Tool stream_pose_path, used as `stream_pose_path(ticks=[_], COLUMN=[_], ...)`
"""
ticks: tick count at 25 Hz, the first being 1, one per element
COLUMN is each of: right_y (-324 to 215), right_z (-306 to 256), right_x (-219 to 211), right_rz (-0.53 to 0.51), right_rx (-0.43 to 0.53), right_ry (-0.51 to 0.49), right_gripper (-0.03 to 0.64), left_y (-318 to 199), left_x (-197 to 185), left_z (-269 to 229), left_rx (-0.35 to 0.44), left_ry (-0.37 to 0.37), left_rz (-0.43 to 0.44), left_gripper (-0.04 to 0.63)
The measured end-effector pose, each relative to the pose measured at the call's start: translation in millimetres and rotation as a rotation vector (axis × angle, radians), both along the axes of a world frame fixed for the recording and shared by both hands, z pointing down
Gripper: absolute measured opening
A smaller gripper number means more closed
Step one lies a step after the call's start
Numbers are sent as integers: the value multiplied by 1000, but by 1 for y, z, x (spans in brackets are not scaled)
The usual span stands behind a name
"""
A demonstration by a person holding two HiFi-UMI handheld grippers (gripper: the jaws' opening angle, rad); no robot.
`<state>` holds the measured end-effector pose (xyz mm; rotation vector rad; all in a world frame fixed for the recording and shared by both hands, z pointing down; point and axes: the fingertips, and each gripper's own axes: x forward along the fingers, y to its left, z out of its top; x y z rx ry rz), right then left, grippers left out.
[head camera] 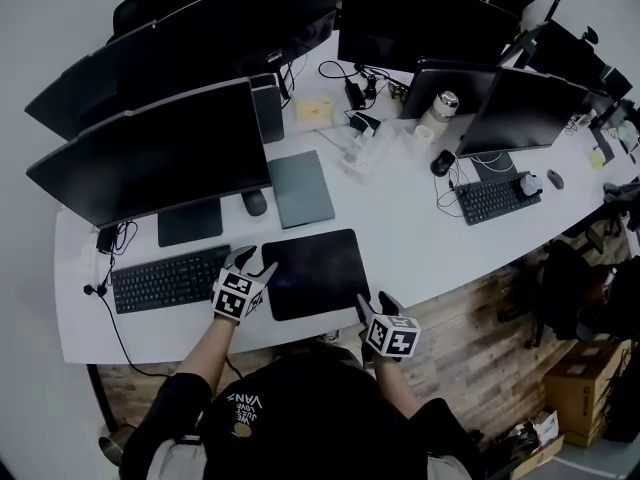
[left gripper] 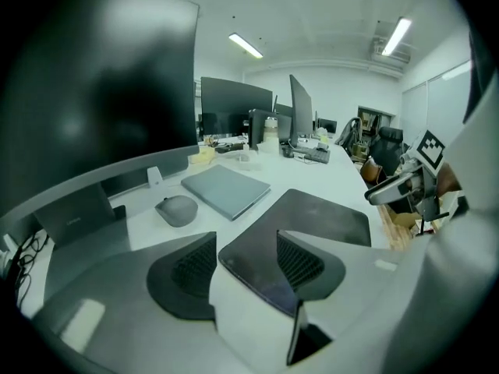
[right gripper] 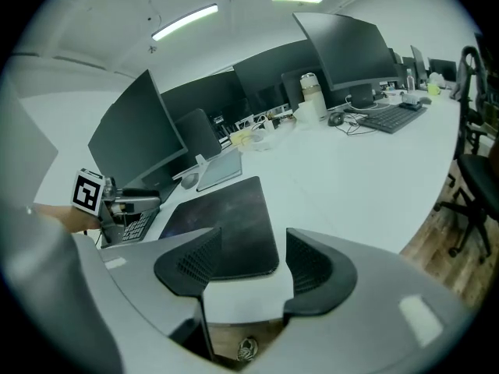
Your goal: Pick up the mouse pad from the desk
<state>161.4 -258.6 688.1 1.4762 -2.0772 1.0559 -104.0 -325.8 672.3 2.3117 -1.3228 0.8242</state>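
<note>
The black mouse pad (head camera: 315,273) lies flat on the white desk (head camera: 420,238), near its front edge. My left gripper (head camera: 256,263) is at the pad's left side; in the left gripper view (left gripper: 245,263) its jaws stand open, straddling the near corner of the mouse pad (left gripper: 312,220). My right gripper (head camera: 376,300) is at the pad's near right corner. In the right gripper view (right gripper: 253,267) the jaws are open too, with the corner of the mouse pad (right gripper: 226,224) between them. Neither grips the pad.
A black keyboard (head camera: 168,280) lies left of the pad. A grey mouse (head camera: 254,202) and a closed grey laptop (head camera: 300,188) sit just behind it. Monitors (head camera: 150,158) line the back. A second keyboard (head camera: 497,198) is far right. The desk's front edge runs under my right gripper.
</note>
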Motion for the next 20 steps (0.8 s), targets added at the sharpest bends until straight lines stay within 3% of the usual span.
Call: stream_pose_path(ticks=[9, 20], right_y=[-2, 5], right_z=[11, 18], right_x=[1, -3], right_rz=[-14, -12], right_rx=[-33, -50], right_ry=[-11, -11], right_gripper=[250, 250], left_y=[-25, -30], left_x=[-5, 6], left_z=[42, 58], left_rx=[-133, -254], left_ry=[-104, -81], left_rz=[40, 124], left_gripper=[232, 236])
